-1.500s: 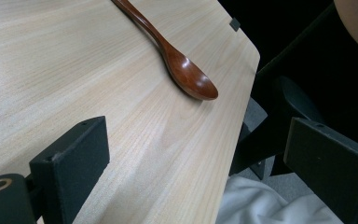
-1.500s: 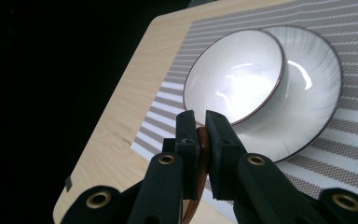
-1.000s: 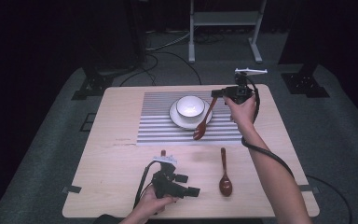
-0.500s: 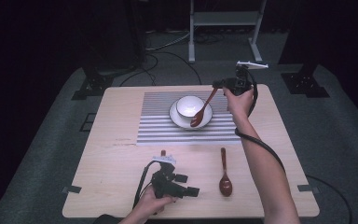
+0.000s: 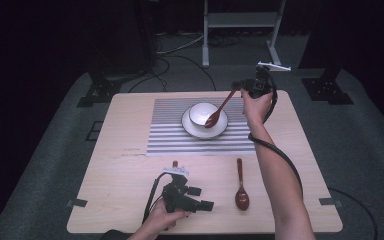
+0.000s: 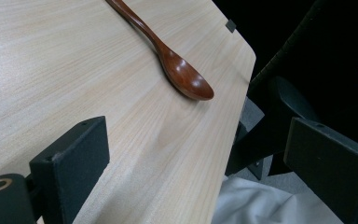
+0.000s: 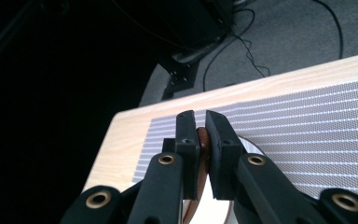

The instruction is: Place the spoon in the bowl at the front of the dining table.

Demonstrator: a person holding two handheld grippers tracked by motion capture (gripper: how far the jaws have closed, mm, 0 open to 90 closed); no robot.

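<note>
Right hand-held gripper (image 5: 237, 86) clamping shut on handle end of dark red-brown wooden spoon (image 5: 220, 106), holding it slanted down over far side of pale wood worktop (image 5: 130, 165), spoon head dipping into white round ceramic bowl (image 5: 200, 112) sitting on white saucer (image 5: 190, 129) on grey-and-white striped placemat (image 5: 170, 135). In right gripper view, jaws pinching brown handle (image 7: 203, 147) tight between pads, bowl rim just below.

Doing it well, by judgement: lowering slowly, keeping spoon head inside bowl wall, letting handle lean on rim before opening jaws, avoiding tipping bowl off saucer; releasing only once spoon is resting.

Held spoon projecting from gripper tips down-left toward bowl, handle end between jaws, head touching or just above bowl inside, cannot tell which.

Left hand-held gripper (image 5: 202, 197) resting near front edge of worktop, jaws standing wide apart, gripping nothing; second red-brown wooden spoon (image 6: 168, 56) lying flat just beside it, untouched
</note>
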